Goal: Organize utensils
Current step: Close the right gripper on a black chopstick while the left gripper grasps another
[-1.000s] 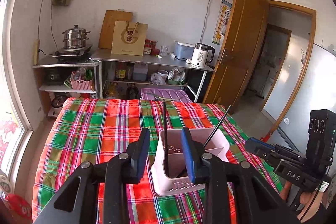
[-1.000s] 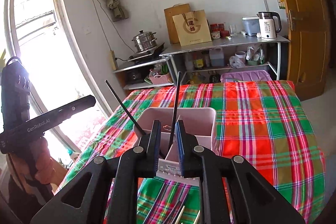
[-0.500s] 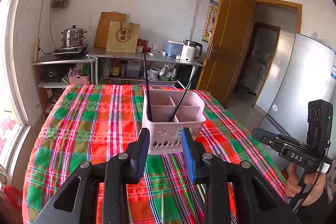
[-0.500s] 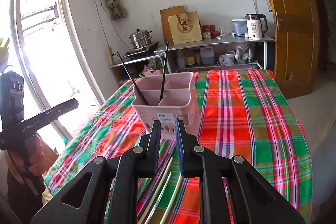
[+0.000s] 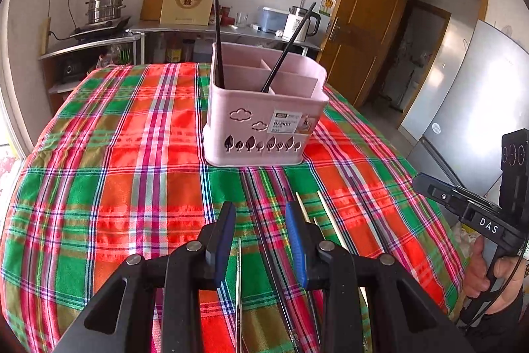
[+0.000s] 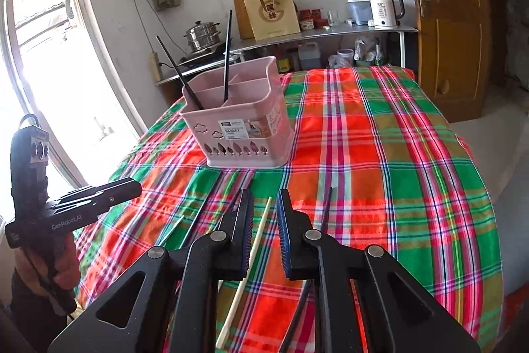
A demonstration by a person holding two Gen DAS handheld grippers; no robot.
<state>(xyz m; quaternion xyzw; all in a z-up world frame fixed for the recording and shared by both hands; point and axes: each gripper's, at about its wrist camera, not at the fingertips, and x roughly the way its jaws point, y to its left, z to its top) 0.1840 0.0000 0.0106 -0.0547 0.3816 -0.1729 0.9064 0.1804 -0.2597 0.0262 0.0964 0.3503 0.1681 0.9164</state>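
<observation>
A pink divided utensil basket [image 5: 251, 108] [image 6: 244, 138] stands mid-table on the plaid cloth, with two black chopsticks [image 5: 216, 25] [image 6: 226, 55] leaning in it. Several loose chopsticks lie on the cloth in front of it: a metal one [image 5: 238, 286], a dark one [image 5: 269, 250] and pale ones [image 5: 330, 222]. My left gripper [image 5: 259, 215] hovers open over them, with nothing between its pads. My right gripper [image 6: 264, 207] is low over a pale chopstick [image 6: 254, 253], which shows through its narrow gap. Its jaws stand slightly apart and grip nothing. A dark chopstick [image 6: 325, 210] lies just to its right.
Behind the table are a metal shelf [image 5: 198, 30] with a kettle [image 6: 383, 7], a paper bag and jars, and a steamer pot [image 5: 105, 5] on a stove. A wooden door [image 5: 363, 15] and a fridge [image 5: 479, 108] are on the right, a window [image 6: 43, 55] on the left.
Both grippers have drawn back from the basket and sunk toward the table. The basket now sits farther off, and the loose chopsticks on the cloth have come into view beneath the fingers.
</observation>
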